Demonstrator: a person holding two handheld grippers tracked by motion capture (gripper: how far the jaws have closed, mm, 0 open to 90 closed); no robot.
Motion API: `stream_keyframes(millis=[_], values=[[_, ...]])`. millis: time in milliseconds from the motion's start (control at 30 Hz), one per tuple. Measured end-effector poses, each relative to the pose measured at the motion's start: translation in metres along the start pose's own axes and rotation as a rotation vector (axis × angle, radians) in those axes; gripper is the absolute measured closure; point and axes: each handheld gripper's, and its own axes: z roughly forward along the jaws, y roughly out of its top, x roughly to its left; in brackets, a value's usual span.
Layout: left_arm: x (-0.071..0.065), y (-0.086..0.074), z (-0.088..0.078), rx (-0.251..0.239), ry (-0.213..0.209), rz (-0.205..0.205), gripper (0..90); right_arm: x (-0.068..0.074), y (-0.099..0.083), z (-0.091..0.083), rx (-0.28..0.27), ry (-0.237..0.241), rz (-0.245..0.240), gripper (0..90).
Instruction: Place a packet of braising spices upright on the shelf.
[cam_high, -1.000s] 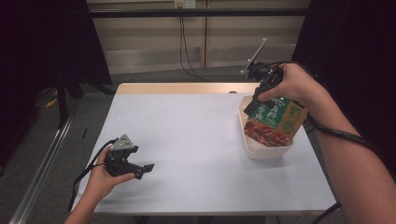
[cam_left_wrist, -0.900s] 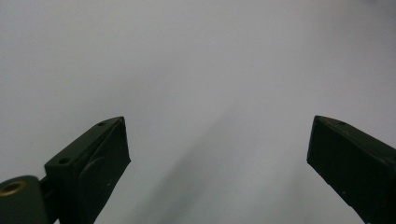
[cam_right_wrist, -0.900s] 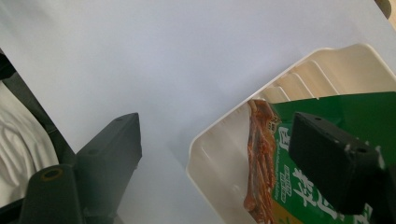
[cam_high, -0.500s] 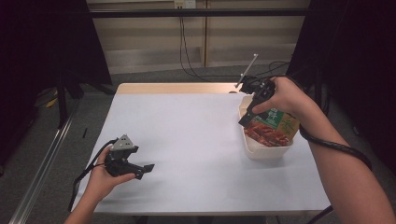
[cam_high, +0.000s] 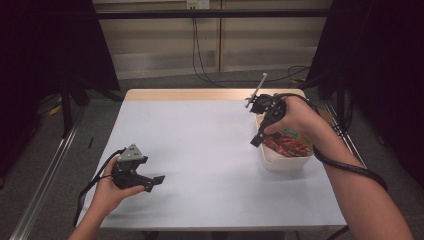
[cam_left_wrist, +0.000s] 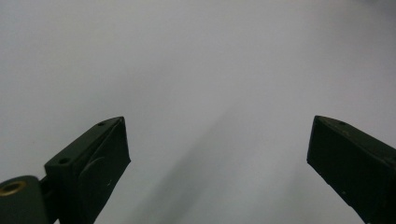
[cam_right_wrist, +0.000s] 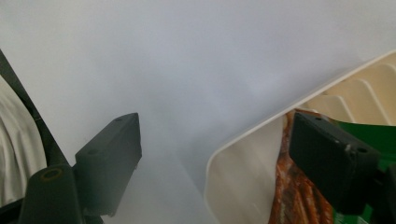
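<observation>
- A white table (cam_high: 200, 150) stands before dark curtains.
- The right gripper (cam_high: 257, 139), jaws spread and empty, hovers at the rim of a cream tray (cam_high: 280, 162); just below its right jaw lies a green-and-red packet (cam_high: 290, 142).
- The left gripper (cam_high: 155, 181), jaws parted, sits low over bare tabletop, well apart.

Left gripper (cam_high: 159, 178): we note a black body with a grey three-cornered plate (cam_high: 131, 152) on top and a black cable (cam_high: 92, 185) trailing behind. In the left gripper view its jaws are matte black wedge-shaped blocks with small screw holes; a brass-coloured fitting (cam_left_wrist: 11, 187) sits at the base of one.

Right gripper (cam_high: 256, 140): black body, with a thin silver rod (cam_high: 257, 86) sticking up from its top and a thick black cable (cam_high: 350, 167) looping along the forearm. In the right gripper view we see the same blocky black jaws with small holes and a brass-ringed pivot (cam_right_wrist: 51, 175).

Both forearms bare; no sleeves seen.
</observation>
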Motion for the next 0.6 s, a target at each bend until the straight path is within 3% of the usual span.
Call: stream_keyframes(millis=[500, 600], values=[[-0.001, 0.000, 0.001, -0.004, -0.006, -0.016, 5.4, 0.016, 0.003, 0.031, 0.010, 0.019, -0.055, 17.0], [-0.001, 0.000, 0.001, 0.004, -0.006, -0.004, 5.3, 0.020, 0.004, 0.038, 0.015, 0.017, -0.068, 16.8]])
